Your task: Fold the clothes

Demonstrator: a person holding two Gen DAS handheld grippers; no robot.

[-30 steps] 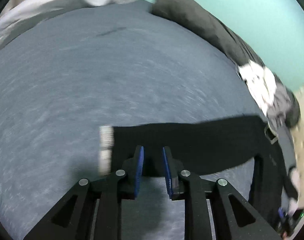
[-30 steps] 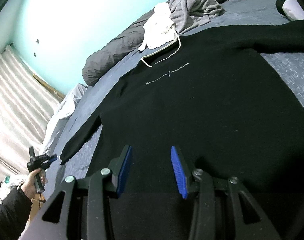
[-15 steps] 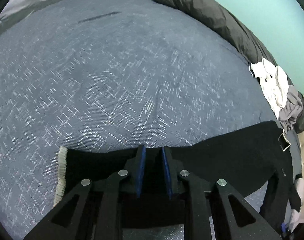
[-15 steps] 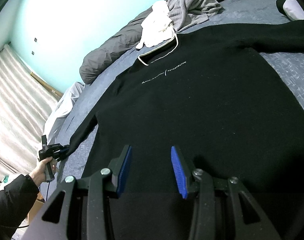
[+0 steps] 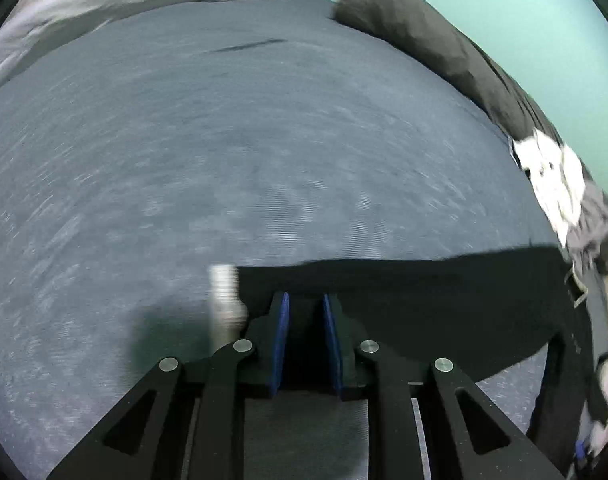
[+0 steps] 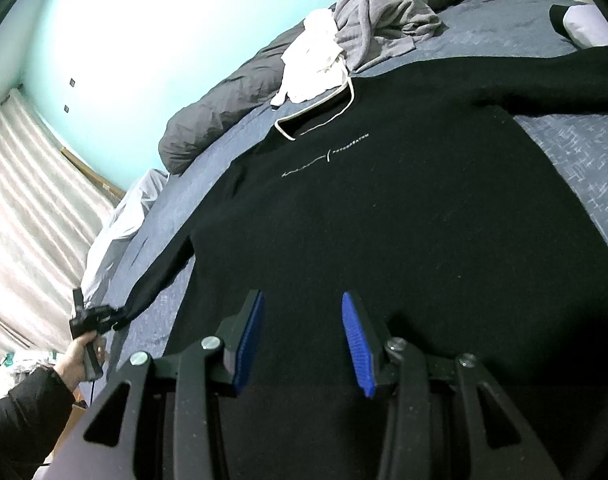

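A: Where was the black sweater (image 6: 403, 240)?

B: It lay flat, front up, on the blue-grey bed (image 6: 583, 160), collar toward the far wall. 1 sleeve (image 6: 160, 280) ran out to the left edge of the bed, the other (image 6: 563, 76) to the right.

A: And the left gripper (image 5: 305, 336)?

B: Its 2 fingers (image 5: 282, 340) stood close together around the end of the left sleeve (image 5: 383, 296). Black cloth filled the narrow gap between the blue pads, just beside the pale cuff (image 5: 224, 300). From the right wrist view, the sleeve end met the front of that gripper (image 6: 116, 316), held in the person's hand (image 6: 84, 356). I read that as a grip on the sleeve, though the left view was blurred.

A: The right gripper (image 6: 304, 340)?

B: Its fingers (image 6: 248, 340) stood about half apart above the lower part of the sweater, near the hem. Nothing sat between the pads, and I could not tell whether the tips touched the cloth.

A: Anything else on the bed?

B: A white garment (image 6: 311, 60) and a grey garment (image 6: 383, 16) were heaped just beyond the collar, against a rolled dark grey duvet (image 6: 224, 112) along the far edge. A pale pillow (image 6: 587, 24) showed at the right, and pale bedding (image 5: 124, 0) lay at the far left corner.
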